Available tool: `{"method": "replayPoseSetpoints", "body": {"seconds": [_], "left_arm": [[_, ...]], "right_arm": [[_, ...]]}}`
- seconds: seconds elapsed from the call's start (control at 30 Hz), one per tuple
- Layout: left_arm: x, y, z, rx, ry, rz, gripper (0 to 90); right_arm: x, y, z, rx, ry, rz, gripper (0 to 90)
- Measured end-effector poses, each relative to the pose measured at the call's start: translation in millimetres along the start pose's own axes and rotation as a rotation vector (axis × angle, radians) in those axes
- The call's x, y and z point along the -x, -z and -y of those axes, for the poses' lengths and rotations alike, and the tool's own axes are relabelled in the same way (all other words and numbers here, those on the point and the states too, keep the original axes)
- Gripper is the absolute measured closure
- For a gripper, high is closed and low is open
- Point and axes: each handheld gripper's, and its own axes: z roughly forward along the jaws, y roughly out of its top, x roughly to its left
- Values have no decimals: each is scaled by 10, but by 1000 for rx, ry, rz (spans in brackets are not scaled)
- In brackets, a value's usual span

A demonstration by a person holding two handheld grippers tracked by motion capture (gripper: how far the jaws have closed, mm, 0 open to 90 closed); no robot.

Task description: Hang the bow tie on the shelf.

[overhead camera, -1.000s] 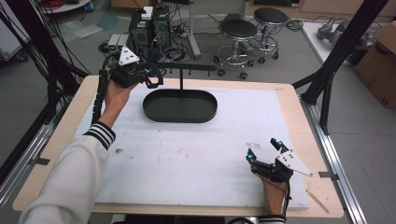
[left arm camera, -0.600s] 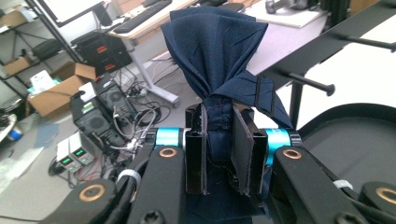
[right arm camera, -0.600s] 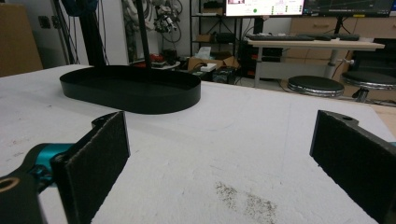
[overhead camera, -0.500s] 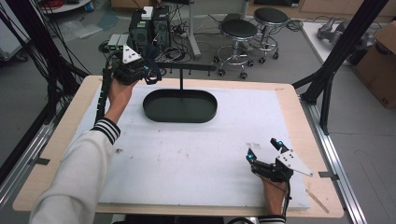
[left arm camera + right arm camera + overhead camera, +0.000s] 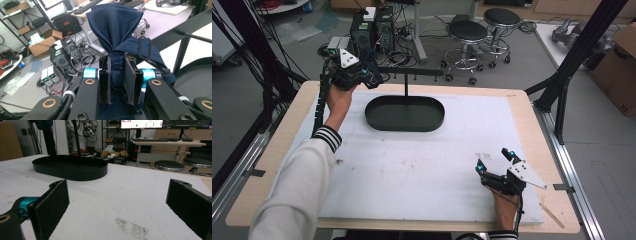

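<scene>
Left gripper moved slightly rightward toward stand's crossbar; my view shows navy cloth pinched between jaws. Right gripper wide, empty.

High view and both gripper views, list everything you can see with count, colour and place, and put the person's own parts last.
Stand tray: one, black oval, far middle of the table, with an upright post and crossbar.
Cloth: one, navy blue, bunched in the left gripper near the crossbar's left end.
Table pad: one, white, covering most of the wooden table.
Stools: two, black seats, on the floor beyond the table.
Cardboard box: one, brown, far right.
Left gripper: black, shut on the cloth, far left.
Right gripper: black, open, resting near right.
</scene>
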Motion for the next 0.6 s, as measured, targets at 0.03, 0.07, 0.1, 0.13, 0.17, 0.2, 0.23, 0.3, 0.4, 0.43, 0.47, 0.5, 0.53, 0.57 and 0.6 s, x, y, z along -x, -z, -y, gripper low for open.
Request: {"method": "replayPoseSetpoints", "body": {"seconds": [0.03, 0.07, 0.1, 0.13, 0.17, 0.2, 0.23, 0.3, 0.4, 0.43, 0.47, 0.5, 0.53, 0.57, 0.6], "left_arm": [[-4, 1, 17, 5, 9, -2, 759], [-11, 5, 35, 3, 14, -6, 759], [-17, 5, 54, 0, 14, -10, 758], [-23, 2, 75, -5, 17, -10, 758], [-30, 2, 98, -10, 20, -12, 759], [-35, 0, 123, -9, 30, -14, 758], [-41, -4, 149, -13, 39, -10, 758], [-51, -16, 198, -26, 51, -10, 758], [-54, -28, 239, -25, 70, -10, 758], [-49, -32, 246, -22, 79, -10, 758], [-46, -34, 252, -24, 78, -9, 758], [-42, -36, 259, -24, 79, -10, 758], [-35, -38, 267, -23, 82, -13, 758], [-34, -39, 278, -27, 81, -13, 758], [-32, -43, 292, -33, 79, -14, 758]], "right_arm": [[-1, 0, 0, 0, -1, 0, 37], [0, 0, -1, 0, 0, 0, 37], [0, 0, 0, 1, 0, 0, 37], [-2, 1, 0, 0, -3, 0, 37], [0, 1, 0, 1, 1, 1, 37], [0, 1, 0, 1, 1, 1, 37], [1, 1, 1, 1, 2, 0, 37], [0, 1, 0, 1, 1, 1, 37], [-1, 2, 0, 1, -2, 1, 37], [-1, 3, 1, 0, -2, 2, 37], [0, 3, 0, 1, -2, 1, 37], [1, 3, 0, 0, -2, 1, 37], [2, 3, 1, 0, -2, 1, 37], [2, 4, 0, 0, -2, 0, 37], [0, 3, 0, 1, -2, 1, 37]]}}
